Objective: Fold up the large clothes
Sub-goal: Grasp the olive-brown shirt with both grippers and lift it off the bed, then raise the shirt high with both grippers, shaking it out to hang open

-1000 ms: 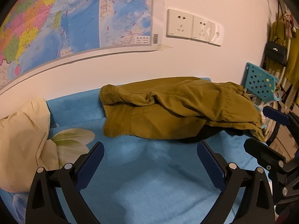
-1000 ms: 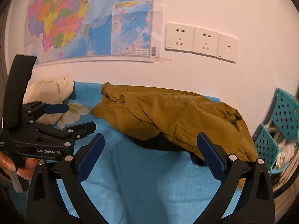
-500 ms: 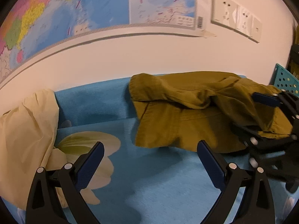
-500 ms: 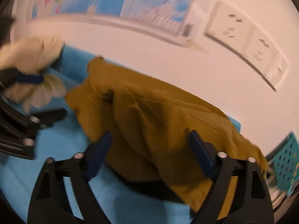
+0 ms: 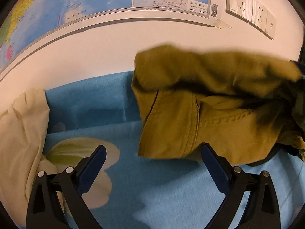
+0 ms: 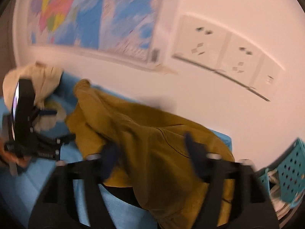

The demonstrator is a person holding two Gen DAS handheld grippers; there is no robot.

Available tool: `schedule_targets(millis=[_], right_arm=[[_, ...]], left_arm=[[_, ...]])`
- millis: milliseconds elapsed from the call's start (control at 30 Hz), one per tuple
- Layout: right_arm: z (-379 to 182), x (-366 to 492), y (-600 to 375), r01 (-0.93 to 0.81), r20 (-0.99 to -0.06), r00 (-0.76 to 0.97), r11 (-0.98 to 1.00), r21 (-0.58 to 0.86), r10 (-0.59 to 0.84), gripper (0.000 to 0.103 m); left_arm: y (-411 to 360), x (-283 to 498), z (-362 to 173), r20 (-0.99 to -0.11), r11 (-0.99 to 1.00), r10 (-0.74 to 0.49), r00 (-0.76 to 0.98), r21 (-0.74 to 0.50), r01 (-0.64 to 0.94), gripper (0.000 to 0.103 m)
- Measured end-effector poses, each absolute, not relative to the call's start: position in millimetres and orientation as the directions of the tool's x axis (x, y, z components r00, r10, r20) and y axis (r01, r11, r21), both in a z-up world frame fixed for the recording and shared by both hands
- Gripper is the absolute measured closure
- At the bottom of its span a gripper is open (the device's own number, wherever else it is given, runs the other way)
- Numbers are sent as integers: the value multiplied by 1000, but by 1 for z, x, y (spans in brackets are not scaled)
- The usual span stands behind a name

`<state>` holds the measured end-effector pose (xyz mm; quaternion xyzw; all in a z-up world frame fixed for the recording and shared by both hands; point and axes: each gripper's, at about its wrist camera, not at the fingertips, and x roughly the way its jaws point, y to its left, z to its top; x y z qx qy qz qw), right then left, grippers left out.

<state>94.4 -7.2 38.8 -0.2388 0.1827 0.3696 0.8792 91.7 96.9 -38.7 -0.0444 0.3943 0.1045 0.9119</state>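
Note:
A mustard-brown jacket [image 5: 205,103] with a dark lining lies crumpled on the blue bed sheet [image 5: 156,194] against the wall. My left gripper [image 5: 152,158] is open and empty, just in front of the jacket's lower hem. The jacket also shows in the right wrist view [image 6: 152,145]. My right gripper [image 6: 152,148] is open with its fingers spread over the middle of the jacket; the view is blurred. The left gripper [image 6: 36,139] shows at the left of that view.
A cream pillow [image 5: 21,133] lies at the left on the flower-print sheet. A wall map [image 5: 95,0] and sockets [image 5: 249,7] hang above the bed. A teal perforated basket [image 6: 286,171] stands at the right end.
Both grippers have moved closer to the jacket. The left one has come up to the hem; the right one has come over the jacket's middle. Both stay open.

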Motion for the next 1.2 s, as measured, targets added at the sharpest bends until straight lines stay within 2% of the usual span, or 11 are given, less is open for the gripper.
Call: schedule_targets(millis=[200, 267, 300, 467, 633, 833, 933, 1067, 1133, 1167, 1200], right_arm=[[11, 92, 52, -763, -525, 646, 484, -429, 554, 31], [10, 97, 62, -787, -546, 617, 466, -405, 567, 61], [13, 100, 64, -809, -569, 586, 452, -376, 577, 99], [94, 97, 6, -808, -435, 585, 540, -237, 684, 101], [175, 88, -90, -724, -309, 678, 677, -129, 667, 101], [199, 71, -166, -686, -248, 708, 727, -23, 661, 101], [201, 57, -183, -693, -221, 705, 721, -15, 674, 101], [202, 45, -184, -691, -193, 710, 723, -1, 678, 101], [204, 41, -190, -682, -181, 720, 731, -6, 670, 101], [205, 39, -193, -679, -174, 724, 734, -3, 668, 101], [207, 36, -199, -672, -162, 730, 740, 2, 664, 101]], left_arm=[[103, 90, -38, -725, 975, 145, 673, -9, -220, 7], [106, 88, -38, -723, 976, 138, 677, -18, -217, 7], [102, 88, -40, -722, 976, 134, 679, -22, -215, 7], [108, 63, -24, -688, 983, 88, 721, -56, -174, 7], [98, 42, -5, -604, 992, -38, 796, -120, -43, 7], [55, 35, 7, -532, 984, -176, 828, -119, 132, 7], [39, 57, 11, -524, 989, -150, 838, -90, 121, 7], [52, 94, 16, -498, 950, -258, 828, -287, 124, 7], [50, 102, 18, -463, 913, -355, 812, -357, 195, 16], [45, 106, 17, -458, 907, -377, 805, -360, 220, 41], [39, 110, 14, -476, 907, -388, 789, -350, 234, 86]])
